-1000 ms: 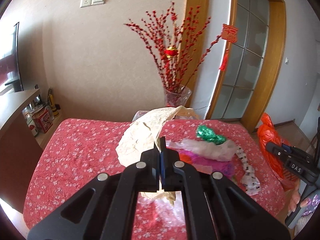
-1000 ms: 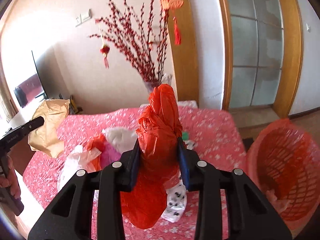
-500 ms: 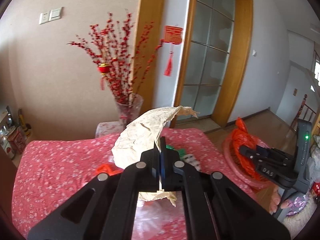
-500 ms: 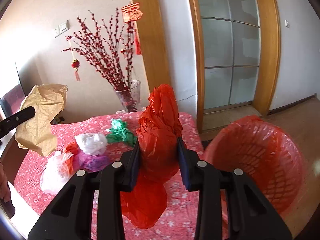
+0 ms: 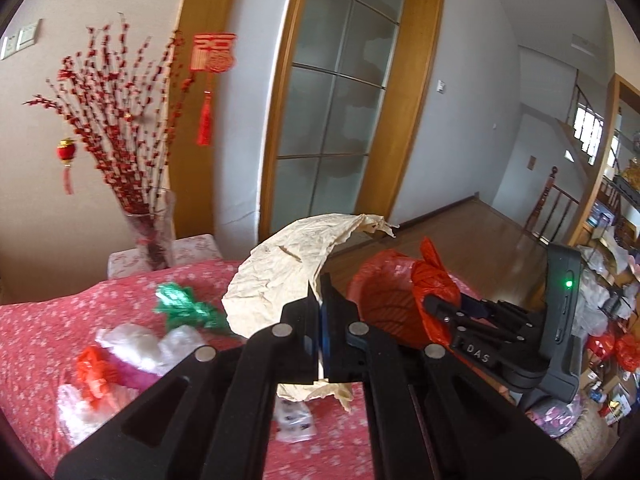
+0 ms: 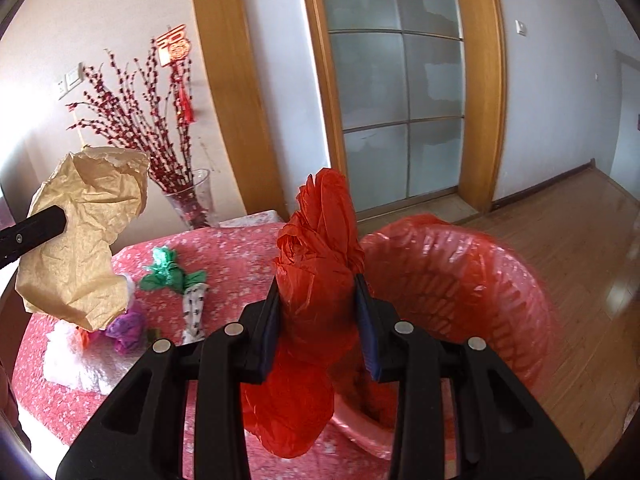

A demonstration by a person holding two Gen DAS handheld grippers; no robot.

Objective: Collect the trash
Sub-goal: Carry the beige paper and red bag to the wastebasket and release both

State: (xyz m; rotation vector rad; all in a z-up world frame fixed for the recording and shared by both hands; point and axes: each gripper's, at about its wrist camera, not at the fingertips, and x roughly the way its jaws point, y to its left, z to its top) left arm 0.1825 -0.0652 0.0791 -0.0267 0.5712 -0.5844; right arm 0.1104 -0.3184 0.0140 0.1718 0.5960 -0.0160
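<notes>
My left gripper (image 5: 319,300) is shut on a crumpled tan paper (image 5: 288,264) and holds it in the air above the table; the paper also shows in the right wrist view (image 6: 80,248). My right gripper (image 6: 316,296) is shut on a crumpled red plastic bag (image 6: 316,256) at the near rim of the red-lined trash basket (image 6: 480,280). In the left wrist view the right gripper (image 5: 436,304) holds the red bag (image 5: 434,284) over the basket (image 5: 384,304). More trash lies on the red floral tablecloth (image 6: 240,248): a green wrapper (image 6: 164,268), a spotted wrapper (image 6: 194,308), purple plastic (image 6: 128,328) and white plastic (image 6: 68,356).
A glass vase (image 6: 192,200) with red berry branches stands at the table's far edge by the wall. A wooden-framed glass door (image 6: 400,100) is behind the basket. Wood floor (image 6: 580,248) lies to the right, with cluttered shelves (image 5: 616,216) farther right.
Both grippers have swung right toward the basket with their loads. The red bag is now at the basket's rim. The tan paper has come nearer the basket.
</notes>
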